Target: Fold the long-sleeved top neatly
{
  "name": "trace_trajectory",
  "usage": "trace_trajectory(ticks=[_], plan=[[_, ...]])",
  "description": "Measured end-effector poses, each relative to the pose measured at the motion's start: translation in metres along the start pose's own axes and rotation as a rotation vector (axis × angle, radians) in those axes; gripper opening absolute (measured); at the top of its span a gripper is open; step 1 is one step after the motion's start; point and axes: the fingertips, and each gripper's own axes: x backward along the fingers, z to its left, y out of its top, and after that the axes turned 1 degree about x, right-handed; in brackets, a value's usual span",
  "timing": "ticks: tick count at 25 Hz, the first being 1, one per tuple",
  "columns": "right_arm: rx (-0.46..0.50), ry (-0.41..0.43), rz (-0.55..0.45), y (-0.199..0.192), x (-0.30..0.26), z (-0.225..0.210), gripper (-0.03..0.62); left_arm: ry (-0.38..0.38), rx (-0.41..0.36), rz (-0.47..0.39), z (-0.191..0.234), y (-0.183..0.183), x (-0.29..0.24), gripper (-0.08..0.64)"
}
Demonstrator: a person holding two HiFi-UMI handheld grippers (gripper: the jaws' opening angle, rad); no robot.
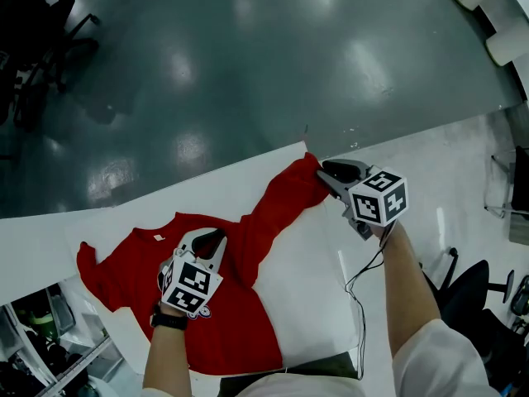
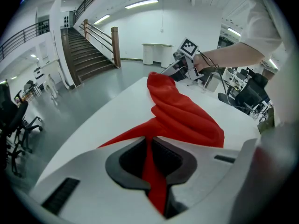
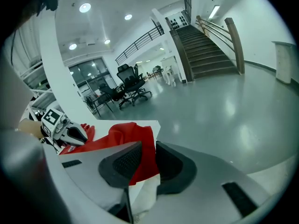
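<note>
Long-sleeved top (image 1: 240, 313), red, lower left on white table (image 1: 318, 288), neck label (image 1: 157, 236) unreadable. Left gripper (image 1: 208, 236) clamps its fabric; right gripper (image 1: 324, 172) stands slightly apart at the sleeve (image 1: 277, 201) end.

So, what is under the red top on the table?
The red top lies on a white table, which shows beside it. Whether anything else is beneath cannot be seen: the cloth covers that part.

Ceiling strips (image 2: 141, 3) glare off the glossy floor (image 1: 248, 73); both gripper views curve and darken toward their edges.
</note>
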Motion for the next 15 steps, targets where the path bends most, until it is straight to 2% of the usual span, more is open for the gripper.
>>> trace_trajectory(ticks=[5, 7, 11, 15], plan=[[0.001, 0.042, 0.017, -0.002, -0.002, 0.005, 0.082, -0.003, 0.003, 0.002, 0.001, 0.001, 0.000, 0.051], [0.012, 0.039, 0.025, -0.003, -0.003, 0.005, 0.027, -0.004, 0.004, -0.001, 0.000, 0.001, 0.000, 0.051], [0.031, 0.023, 0.019, -0.003, -0.001, 0.006, 0.017, -0.005, 0.005, -0.002, 0.001, 0.001, -0.001, 0.049], [-0.027, 0.025, -0.039, 0.002, 0.010, 0.003, 0.025, -0.008, 0.006, -0.003, 0.000, 0.000, 0.000, 0.050]])
